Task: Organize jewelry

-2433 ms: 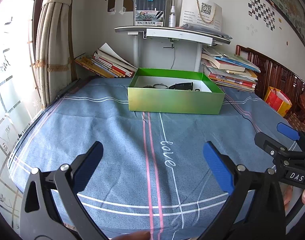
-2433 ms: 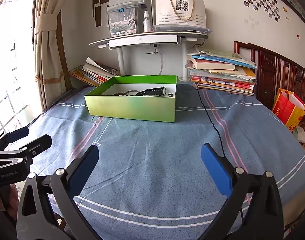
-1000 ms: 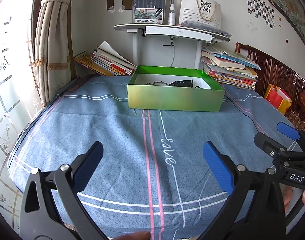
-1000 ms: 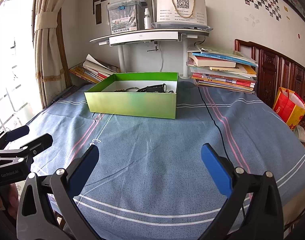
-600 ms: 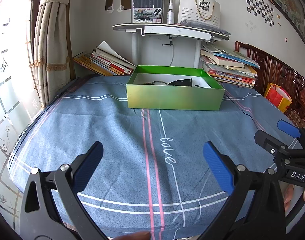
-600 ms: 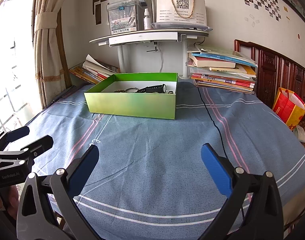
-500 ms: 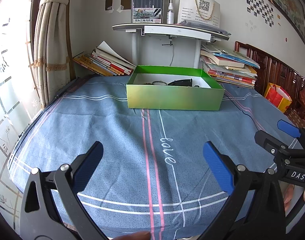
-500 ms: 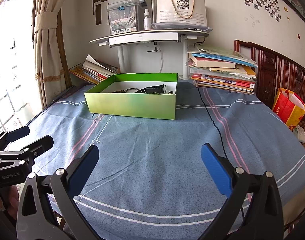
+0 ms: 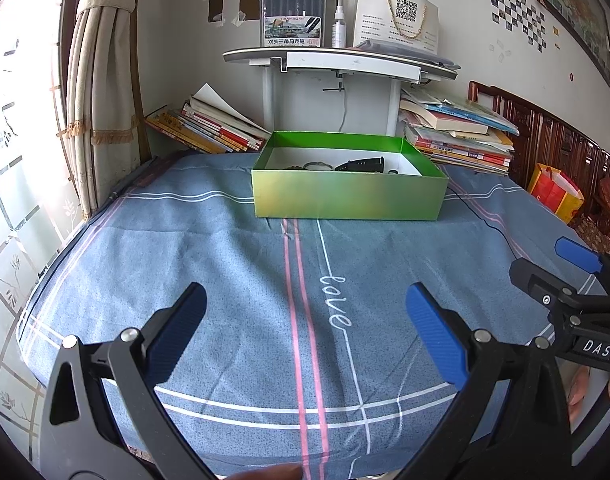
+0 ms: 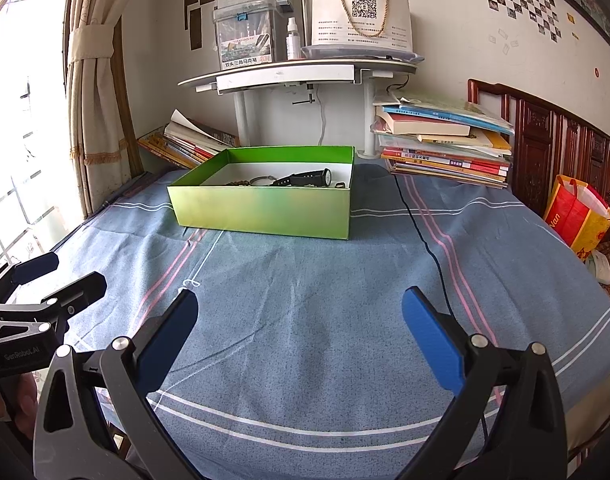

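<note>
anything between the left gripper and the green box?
No objects: in the left wrist view only bare blue bedspread lies between the open left gripper and the green box.

Bright daylight floods from the blown-out window (image 9: 9,80) — sharp centre (edges bowed by fisheye).

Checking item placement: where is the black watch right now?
In both views the black watch lies inside the green box at the far end of the bed, beside a metal ring.
</note>
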{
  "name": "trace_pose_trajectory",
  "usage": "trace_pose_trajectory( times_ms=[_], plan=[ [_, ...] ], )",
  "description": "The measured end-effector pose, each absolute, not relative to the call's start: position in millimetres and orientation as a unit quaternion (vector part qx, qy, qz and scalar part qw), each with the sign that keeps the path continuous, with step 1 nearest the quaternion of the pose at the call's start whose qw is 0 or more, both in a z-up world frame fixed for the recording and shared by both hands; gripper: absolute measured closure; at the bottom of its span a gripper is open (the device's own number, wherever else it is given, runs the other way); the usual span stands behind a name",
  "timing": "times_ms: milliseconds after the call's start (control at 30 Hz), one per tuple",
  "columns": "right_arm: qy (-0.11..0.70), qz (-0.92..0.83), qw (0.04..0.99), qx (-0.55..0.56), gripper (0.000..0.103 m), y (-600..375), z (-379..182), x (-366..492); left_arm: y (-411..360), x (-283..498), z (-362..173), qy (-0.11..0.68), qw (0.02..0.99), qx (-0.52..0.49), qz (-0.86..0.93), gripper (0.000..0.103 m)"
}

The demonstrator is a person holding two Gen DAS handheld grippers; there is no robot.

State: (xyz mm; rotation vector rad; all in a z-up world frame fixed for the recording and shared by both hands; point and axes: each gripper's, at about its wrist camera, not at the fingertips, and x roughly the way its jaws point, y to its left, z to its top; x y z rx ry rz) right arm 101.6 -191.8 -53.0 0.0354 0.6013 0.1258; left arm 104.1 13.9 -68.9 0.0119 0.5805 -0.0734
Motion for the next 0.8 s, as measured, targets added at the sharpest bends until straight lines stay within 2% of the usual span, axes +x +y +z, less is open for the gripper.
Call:
trace_pose_trajectory(
  times_ms=[800],
  plan=[
    [0.301,0.061,0.952,0.017,0.003,-189.1,-55.8,99.3,11.8,99.3,-65.9,0.269,0.962,0.011,-0.042,0.004]
  ],
)
